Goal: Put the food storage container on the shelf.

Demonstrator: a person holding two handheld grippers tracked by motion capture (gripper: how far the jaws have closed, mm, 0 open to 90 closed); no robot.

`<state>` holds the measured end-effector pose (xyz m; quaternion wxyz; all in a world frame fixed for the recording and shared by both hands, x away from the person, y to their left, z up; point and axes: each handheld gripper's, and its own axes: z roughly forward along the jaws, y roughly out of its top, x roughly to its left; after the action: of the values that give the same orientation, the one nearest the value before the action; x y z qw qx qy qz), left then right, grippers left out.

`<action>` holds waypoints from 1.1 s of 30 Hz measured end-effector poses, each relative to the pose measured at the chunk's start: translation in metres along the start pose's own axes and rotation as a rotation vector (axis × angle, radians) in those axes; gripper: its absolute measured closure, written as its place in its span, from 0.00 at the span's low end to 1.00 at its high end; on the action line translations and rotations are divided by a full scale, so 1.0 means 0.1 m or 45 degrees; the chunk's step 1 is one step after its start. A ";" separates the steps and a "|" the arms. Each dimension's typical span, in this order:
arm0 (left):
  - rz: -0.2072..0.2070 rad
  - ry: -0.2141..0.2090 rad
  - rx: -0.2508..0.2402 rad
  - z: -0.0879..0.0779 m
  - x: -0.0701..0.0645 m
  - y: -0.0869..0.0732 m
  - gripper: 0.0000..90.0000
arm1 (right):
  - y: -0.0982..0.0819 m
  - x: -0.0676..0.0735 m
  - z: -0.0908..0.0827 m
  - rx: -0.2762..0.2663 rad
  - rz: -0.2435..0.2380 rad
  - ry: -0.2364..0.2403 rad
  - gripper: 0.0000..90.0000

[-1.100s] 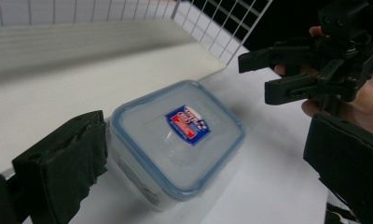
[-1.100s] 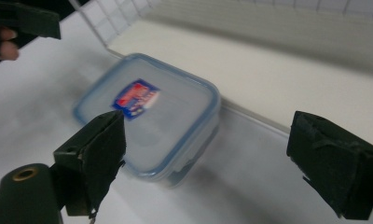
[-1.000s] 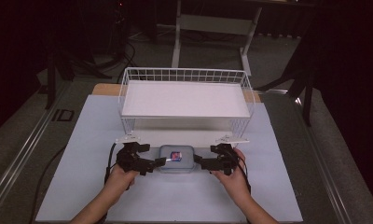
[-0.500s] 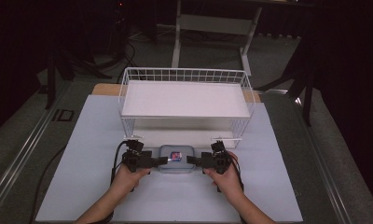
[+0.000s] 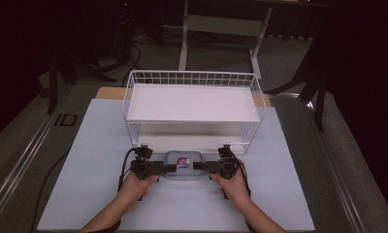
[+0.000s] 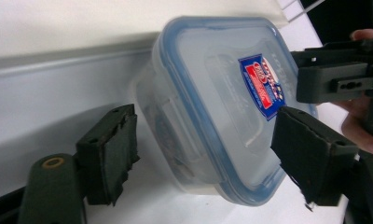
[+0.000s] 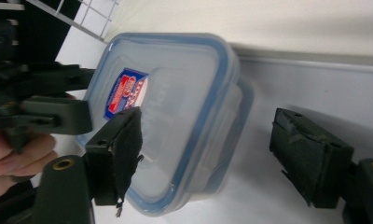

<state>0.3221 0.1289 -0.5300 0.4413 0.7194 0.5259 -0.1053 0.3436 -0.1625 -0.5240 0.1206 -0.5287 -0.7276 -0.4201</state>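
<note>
Left gripper point(image 5: 169, 167) and right gripper point(image 5: 198, 166) flank container point(image 5: 183, 165); jaws closing, still apart around its ends, no contact. Wire rack point(image 5: 192, 104) just beyond; bare mat point(image 5: 182, 208) behind.

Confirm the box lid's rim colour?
Blue rim on the clear lid; clearest in the left gripper view.

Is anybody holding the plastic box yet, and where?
Not yet. The box sits on the table, each tool's jaws, just closing, straddling one end without pressing.

One lidded container point(image 5: 183, 165), one wire rack point(image 5: 192, 104), two hand-held grippers, apparently nothing more.
</note>
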 end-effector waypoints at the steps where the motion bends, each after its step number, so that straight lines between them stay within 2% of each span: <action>1: -0.018 -0.033 0.003 0.01 0.01 0.00 0.33 | 0.00 0.01 0.00 0.016 0.022 0.027 0.36; 3: -0.028 -0.048 0.005 0.00 0.03 0.00 0.34 | 0.00 0.03 -0.01 0.025 0.005 0.030 0.40; 6: -0.029 -0.054 0.009 -0.01 0.04 0.00 0.36 | 0.00 0.06 0.00 0.040 0.005 0.029 0.39; 11: -0.014 -0.044 0.019 -0.02 0.01 -0.01 0.38 | -0.01 0.06 0.02 0.039 0.039 0.036 0.40; 13: 0.019 -0.004 0.038 -0.04 -0.05 -0.01 0.38 | -0.03 0.08 0.00 0.026 0.058 0.027 0.42; 15: 0.055 0.034 0.054 -0.05 -0.11 -0.02 0.38 | -0.05 0.11 -0.01 0.013 0.046 0.016 0.43; 16: 0.049 0.046 0.051 -0.05 -0.14 -0.02 0.38 | -0.05 0.12 -0.02 0.011 0.047 0.011 0.43; 17: 0.014 0.048 0.042 -0.07 -0.14 -0.02 0.39 | -0.06 0.13 -0.02 0.007 0.028 0.005 0.43; 18: 0.014 0.048 0.042 -0.07 -0.14 -0.02 0.43 | -0.06 0.13 -0.02 0.007 0.028 0.005 0.43; 19: -0.061 0.026 0.016 -0.09 -0.12 -0.02 0.43 | -0.07 0.14 -0.03 0.007 0.029 0.002 0.44; 20: -0.051 0.032 0.012 -0.09 -0.12 -0.02 0.46 | -0.08 0.16 -0.04 0.010 0.027 -0.006 0.45; 23: -0.007 0.053 0.014 -0.09 -0.16 -0.03 0.46 | -0.09 0.20 -0.06 0.006 0.009 -0.028 0.45; 26: 0.007 0.083 0.021 -0.10 -0.21 -0.04 0.46 | -0.11 0.22 -0.07 0.003 0.009 -0.038 0.46; 29: -0.005 0.097 0.024 -0.11 -0.23 -0.04 0.47 | -0.11 0.24 -0.08 0.001 -0.008 -0.042 0.46; 33: -0.017 0.108 0.008 -0.12 -0.25 -0.07 0.48 | -0.13 0.25 -0.09 -0.006 0.005 -0.044 0.46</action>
<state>0.3016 0.1215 -0.5108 0.4156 0.7212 0.5485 -0.0794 0.3200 -0.1532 -0.5092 0.1074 -0.5376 -0.7276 -0.4124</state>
